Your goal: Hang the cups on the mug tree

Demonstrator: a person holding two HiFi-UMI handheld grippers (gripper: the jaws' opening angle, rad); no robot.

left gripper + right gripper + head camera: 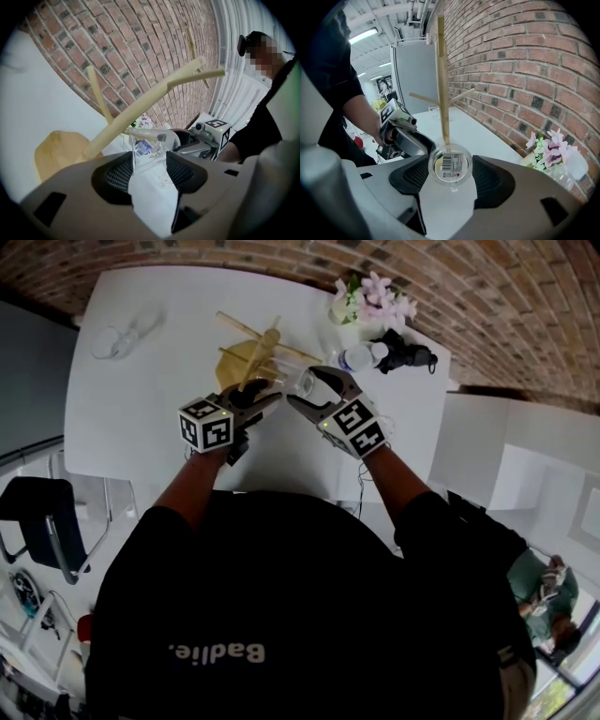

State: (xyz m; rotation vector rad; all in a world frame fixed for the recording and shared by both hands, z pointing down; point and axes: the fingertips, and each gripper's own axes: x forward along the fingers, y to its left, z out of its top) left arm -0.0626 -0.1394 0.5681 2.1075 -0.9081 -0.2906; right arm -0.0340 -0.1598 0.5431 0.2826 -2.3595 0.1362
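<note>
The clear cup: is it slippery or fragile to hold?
The cup looks see-through and smooth, so probably slippery against the right gripper's fingers. Clear walls suggest glass or hard plastic: stiff, perhaps breakable if dropped. Being round, it would likely roll if laid on its side.
</note>
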